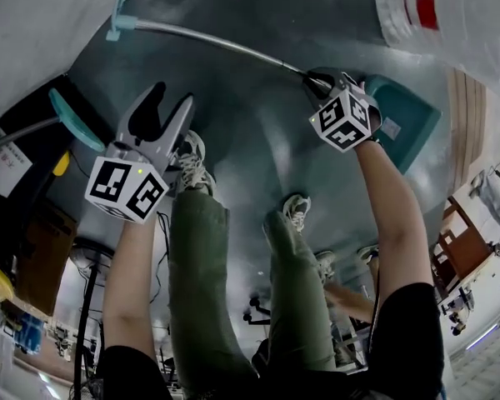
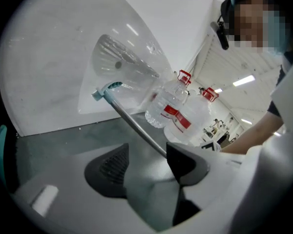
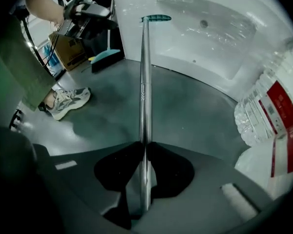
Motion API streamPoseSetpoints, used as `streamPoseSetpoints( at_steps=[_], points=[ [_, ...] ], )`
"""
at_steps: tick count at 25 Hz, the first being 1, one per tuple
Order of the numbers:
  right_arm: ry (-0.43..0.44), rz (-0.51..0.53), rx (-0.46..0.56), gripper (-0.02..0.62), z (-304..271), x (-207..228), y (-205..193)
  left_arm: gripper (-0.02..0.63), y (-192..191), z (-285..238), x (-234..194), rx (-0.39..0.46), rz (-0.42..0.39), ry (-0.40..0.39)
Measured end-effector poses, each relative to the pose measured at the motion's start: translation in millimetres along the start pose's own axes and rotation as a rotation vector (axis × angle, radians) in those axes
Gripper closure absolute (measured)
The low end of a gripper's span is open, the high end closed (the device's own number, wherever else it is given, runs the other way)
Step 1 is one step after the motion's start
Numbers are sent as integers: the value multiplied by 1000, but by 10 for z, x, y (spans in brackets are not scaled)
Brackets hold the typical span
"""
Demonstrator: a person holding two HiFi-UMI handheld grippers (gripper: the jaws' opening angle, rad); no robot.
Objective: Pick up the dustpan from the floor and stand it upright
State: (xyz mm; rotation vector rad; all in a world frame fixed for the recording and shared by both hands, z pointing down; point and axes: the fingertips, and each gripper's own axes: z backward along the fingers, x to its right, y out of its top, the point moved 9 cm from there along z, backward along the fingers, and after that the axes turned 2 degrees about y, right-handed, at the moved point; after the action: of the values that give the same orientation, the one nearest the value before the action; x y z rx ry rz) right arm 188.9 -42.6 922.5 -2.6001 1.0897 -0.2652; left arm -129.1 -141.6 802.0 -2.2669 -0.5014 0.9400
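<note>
The dustpan has a teal pan (image 1: 408,122) and a long metal handle (image 1: 221,46) with a teal end cap (image 1: 119,25). In the head view my right gripper (image 1: 321,82) is shut on the handle just next to the pan. The right gripper view shows the handle (image 3: 145,82) running straight between the black pads of the right gripper (image 3: 145,167), which press on it from both sides. My left gripper (image 1: 162,111) hangs open at the left, apart from the handle. In the left gripper view the handle (image 2: 136,128) passes beyond the left gripper (image 2: 146,167), with nothing between the pads.
Large water bottles (image 1: 450,15) with red labels (image 3: 276,108) stand near the pan. A white basin (image 3: 210,28) lies by the handle's far end. Another teal tool (image 1: 71,119) leans at the left, near a cardboard box (image 3: 68,50). The person's shoes (image 1: 192,161) are on the grey floor.
</note>
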Motion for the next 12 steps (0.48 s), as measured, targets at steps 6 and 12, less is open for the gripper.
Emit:
streamPoseSetpoints(
  at_steps=[6,12],
  points=[
    [1,22,68,523,263,-199,185,318,580,22,179,39,-18,-7],
    [-5,19,119,523,486,-327,283,314,969,39,391,80,-25,-26]
  ],
)
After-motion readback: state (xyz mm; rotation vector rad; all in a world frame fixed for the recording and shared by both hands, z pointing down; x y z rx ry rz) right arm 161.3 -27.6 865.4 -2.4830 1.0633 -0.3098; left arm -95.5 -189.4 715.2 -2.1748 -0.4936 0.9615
